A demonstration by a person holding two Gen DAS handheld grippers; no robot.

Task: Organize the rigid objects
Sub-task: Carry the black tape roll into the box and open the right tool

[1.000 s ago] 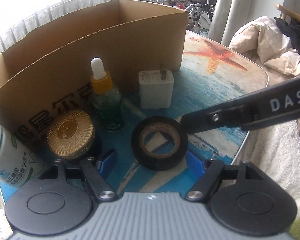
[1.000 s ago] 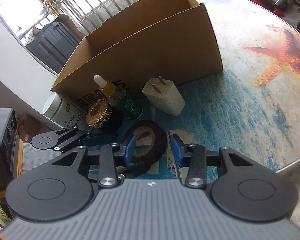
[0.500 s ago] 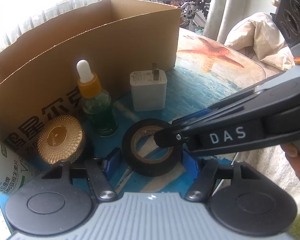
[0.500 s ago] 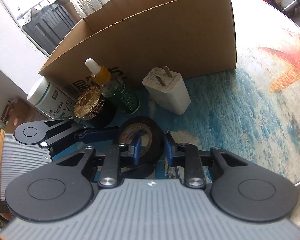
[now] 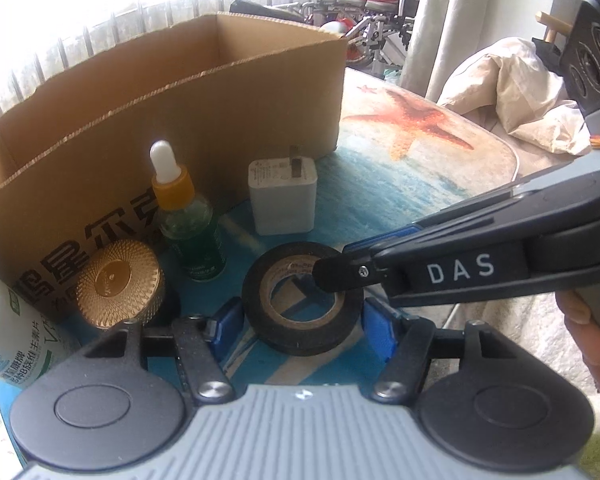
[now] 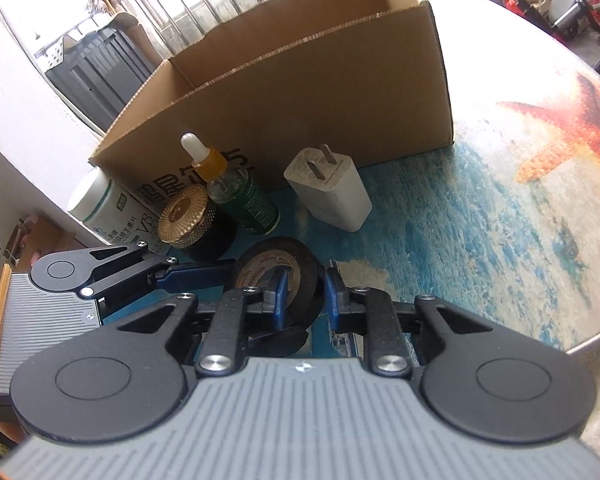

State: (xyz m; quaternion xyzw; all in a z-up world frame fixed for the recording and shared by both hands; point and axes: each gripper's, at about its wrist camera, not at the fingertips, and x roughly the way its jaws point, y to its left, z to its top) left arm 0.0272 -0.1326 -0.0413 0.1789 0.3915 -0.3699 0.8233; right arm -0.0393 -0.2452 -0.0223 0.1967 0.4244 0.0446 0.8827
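Both claws at tape roll (image 6: 278, 276); right claw (image 6: 305, 294) clamps its wall.

The white bottle (image 5: 4, 320) is cut off by the left edge of the left wrist view, and in the right wrist view its lower body is hidden behind the gold-lidded jar (image 6: 188, 216). The near wall of the cardboard box (image 5: 204, 128) hides the box floor in both views, and its printed characters are partly covered by the dropper bottle (image 5: 188, 224) and the jar. The near right part of the tape roll (image 5: 300, 304) is covered by the right gripper (image 6: 305, 294), label print on the charger (image 5: 282, 196) is too small to read, and the person's hand (image 5: 592, 332) is cut off at the right edge.
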